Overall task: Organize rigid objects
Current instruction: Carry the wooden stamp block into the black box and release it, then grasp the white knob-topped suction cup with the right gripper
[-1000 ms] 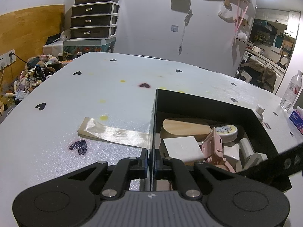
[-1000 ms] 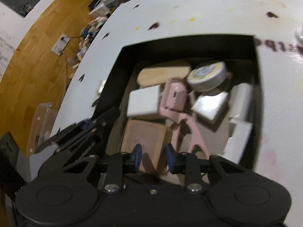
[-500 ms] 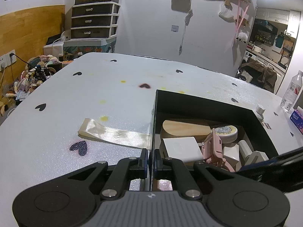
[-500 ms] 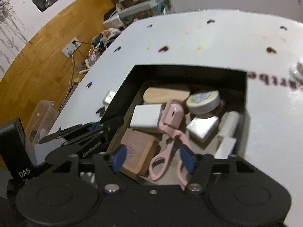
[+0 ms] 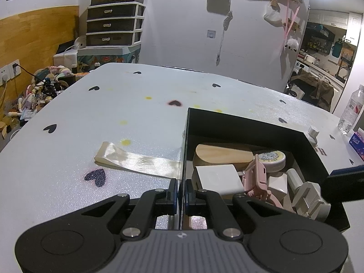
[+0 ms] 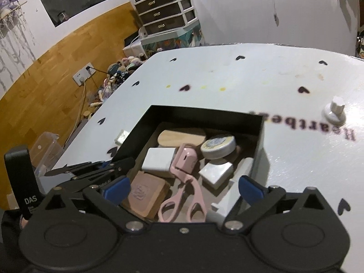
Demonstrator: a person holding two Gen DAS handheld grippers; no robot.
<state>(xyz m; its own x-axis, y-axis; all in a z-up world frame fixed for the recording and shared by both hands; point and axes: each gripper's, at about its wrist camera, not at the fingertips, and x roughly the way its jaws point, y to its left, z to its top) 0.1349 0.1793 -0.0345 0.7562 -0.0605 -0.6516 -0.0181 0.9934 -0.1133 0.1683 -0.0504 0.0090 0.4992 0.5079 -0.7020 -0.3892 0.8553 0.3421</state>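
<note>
1. Left wrist view: the left tongs [image 5: 181, 192] are pinched shut on the thin left wall of a black box [image 5: 248, 122], one finger outside the wall and one inside.
2. The box sits on a white bench [image 5: 113, 118] printed with small black hearts. A strip of glossy cream ribbon [image 5: 136, 160] lies flat on the bench, just left of the box wall and just ahead of the left tongs.
3. Right wrist view: the right tongs [image 6: 184, 187] hover over the near end of the box, jaws opening wide, blue pads far apart. Nothing is pressed between them (the items simply lie below the gap).
4. Inside the box, directly below the right tongs, lies a pink eyelash curler [image 6: 185, 182], its handle loops nearest the tongs and its head pointing away.
5. Left of the curler's handles sits a brown square case [image 6: 145, 194], close to the left blue pad.
6. Further in are a white rectangular block [image 6: 159, 161], a pale wooden piece [image 6: 180, 136] against the far wall, and a round tin with a printed lid [image 6: 218, 146].
7. A small shiny white block [image 6: 216, 173] rests right of the curler.
8. Outside the box, a small white cap [image 6: 334, 111] stands on the bench to the far right, well apart from both tongs.
</note>
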